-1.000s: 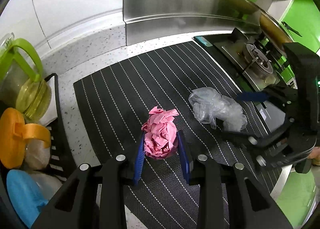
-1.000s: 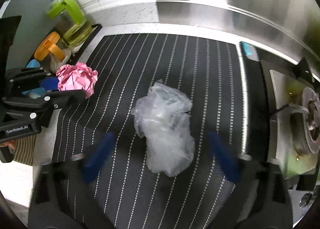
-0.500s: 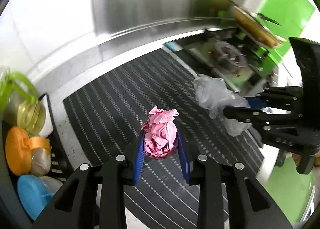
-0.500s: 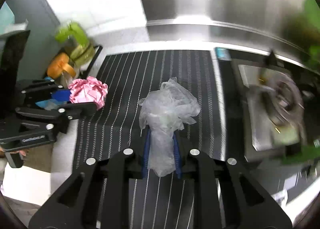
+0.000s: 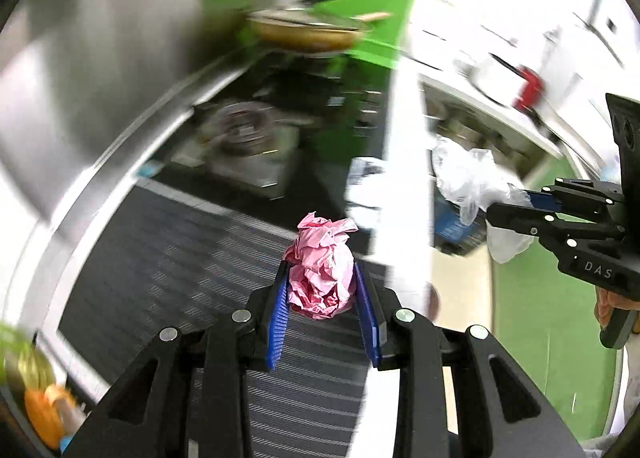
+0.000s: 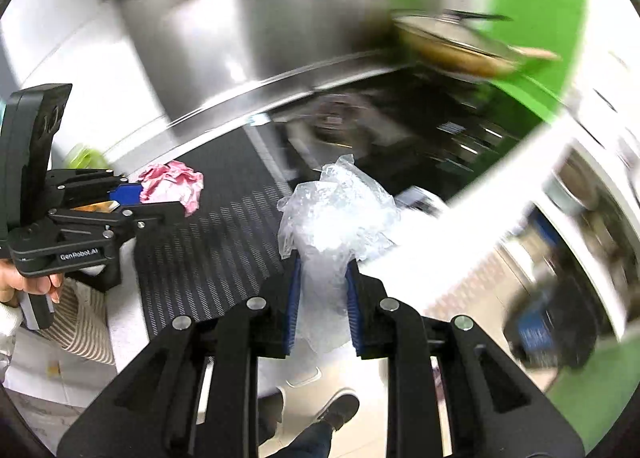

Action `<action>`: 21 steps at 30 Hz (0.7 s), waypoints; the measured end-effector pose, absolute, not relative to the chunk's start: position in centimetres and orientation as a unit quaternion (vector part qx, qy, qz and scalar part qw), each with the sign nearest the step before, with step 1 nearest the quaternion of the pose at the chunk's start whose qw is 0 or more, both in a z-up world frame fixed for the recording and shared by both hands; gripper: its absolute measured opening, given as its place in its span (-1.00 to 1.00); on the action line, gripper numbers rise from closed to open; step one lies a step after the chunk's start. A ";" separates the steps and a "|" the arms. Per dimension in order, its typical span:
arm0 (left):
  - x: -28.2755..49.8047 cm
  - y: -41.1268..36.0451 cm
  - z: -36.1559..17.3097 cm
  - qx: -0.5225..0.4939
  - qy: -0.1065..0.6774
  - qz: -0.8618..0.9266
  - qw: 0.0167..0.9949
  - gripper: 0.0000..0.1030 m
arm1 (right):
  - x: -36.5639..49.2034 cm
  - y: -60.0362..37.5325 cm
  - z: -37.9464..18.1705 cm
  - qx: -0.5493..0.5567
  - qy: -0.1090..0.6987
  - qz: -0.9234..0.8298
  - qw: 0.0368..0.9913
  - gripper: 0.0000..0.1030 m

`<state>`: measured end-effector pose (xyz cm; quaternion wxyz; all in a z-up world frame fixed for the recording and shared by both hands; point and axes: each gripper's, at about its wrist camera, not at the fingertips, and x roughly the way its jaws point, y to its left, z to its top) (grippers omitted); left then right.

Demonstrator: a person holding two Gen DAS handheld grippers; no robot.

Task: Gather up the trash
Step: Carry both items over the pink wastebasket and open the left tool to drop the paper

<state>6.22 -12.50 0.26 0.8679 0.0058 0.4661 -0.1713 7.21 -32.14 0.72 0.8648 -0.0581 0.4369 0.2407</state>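
Note:
My left gripper [image 5: 319,266] is shut on a crumpled pink paper ball [image 5: 320,250], held up above the black striped mat [image 5: 180,258]. In the right wrist view the same ball [image 6: 172,182] shows at the left in the left gripper [image 6: 160,200]. My right gripper [image 6: 323,258] is shut on a crumpled clear plastic bag [image 6: 340,210], which bulges above the blue pads [image 6: 294,298] and hangs below them. The left wrist view shows that bag [image 5: 468,178] at the right in the right gripper [image 5: 516,198], off past the counter's edge. Both views are motion-blurred.
A gas stove [image 5: 240,134] sits behind the mat, with a pan [image 5: 304,34] beyond it against a green wall. A steel backsplash [image 6: 240,38] runs along the back. Jars with orange lids [image 5: 44,414] stand at the mat's left. A person's shoes [image 6: 336,406] are on the floor below.
The right gripper closed on the plastic bag and lifted it off the mat. Both grippers rose and swung right, away from the counter, rolling as they went. The pink ball stayed gripped.

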 end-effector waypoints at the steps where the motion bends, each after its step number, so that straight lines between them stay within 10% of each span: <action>1: 6.2 -14.2 0.4 0.016 0.464 -0.190 0.865 -0.40 | 6.5 -33.7 0.8 -0.050 0.436 0.223 0.870 -0.60; 21: 6.9 -42.3 -8.8 0.085 0.498 -0.334 0.796 -0.39 | -0.2 -60.0 -8.5 0.032 0.490 0.058 0.869 -0.60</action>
